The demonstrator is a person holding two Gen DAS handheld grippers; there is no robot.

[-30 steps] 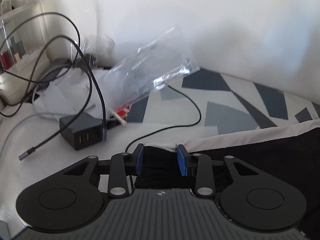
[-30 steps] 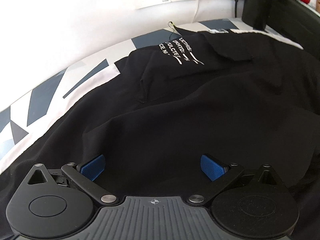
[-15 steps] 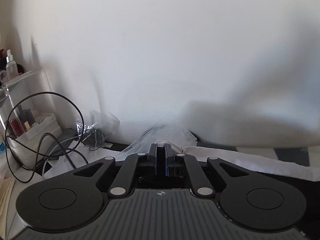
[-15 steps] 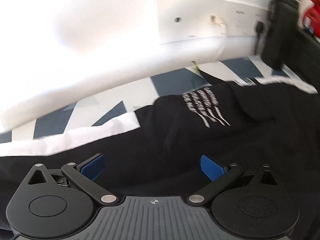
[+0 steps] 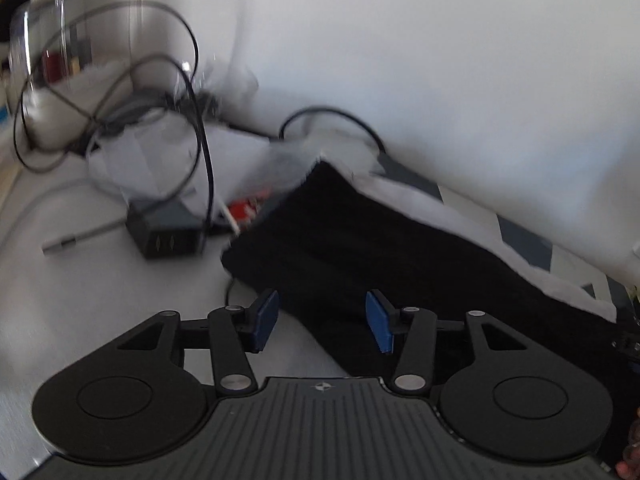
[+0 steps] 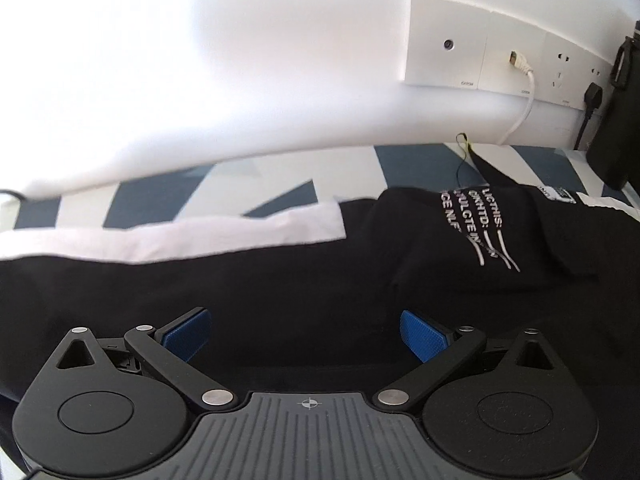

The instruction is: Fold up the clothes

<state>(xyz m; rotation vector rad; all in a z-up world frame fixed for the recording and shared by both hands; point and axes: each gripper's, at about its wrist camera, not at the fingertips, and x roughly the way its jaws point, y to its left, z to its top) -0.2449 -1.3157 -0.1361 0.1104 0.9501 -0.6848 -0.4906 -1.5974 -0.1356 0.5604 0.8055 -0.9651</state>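
**A:** What fills most of the two views?

**B:** The black garment [image 6: 304,280]. In the right wrist view it spreads across the whole lower half of the frame, with white printed lettering [image 6: 476,220] on a folded part at right of centre. In the left wrist view the same black cloth [image 5: 360,248] runs as a long band from the centre down to the lower right, and that view is blurred.

**A:** What does it lie on?

**B:** A patterned sheet [image 6: 160,200] of white with grey-blue shapes, seen as a strip across mid-frame, above the cloth. A white fabric edge [image 6: 180,236] lies along the cloth's upper border.

**A:** And the grippers?

**B:** The right gripper [image 6: 304,334] sits at bottom centre, its blue pads spread wide with nothing between them but cloth lying underneath. The left gripper [image 5: 322,320] is likewise parted, pads well apart; the end of the black band lies between and beyond them, gripped by neither.

**A:** Smaller things?

**B:** At upper right of the right view, a wall socket panel [image 6: 480,48] with a white cable [image 6: 524,108] plugged in. At left of the left view, a black charger block [image 5: 168,232] beside looping black cables [image 5: 200,128], and something small and red [image 5: 248,208] near the cloth's end.
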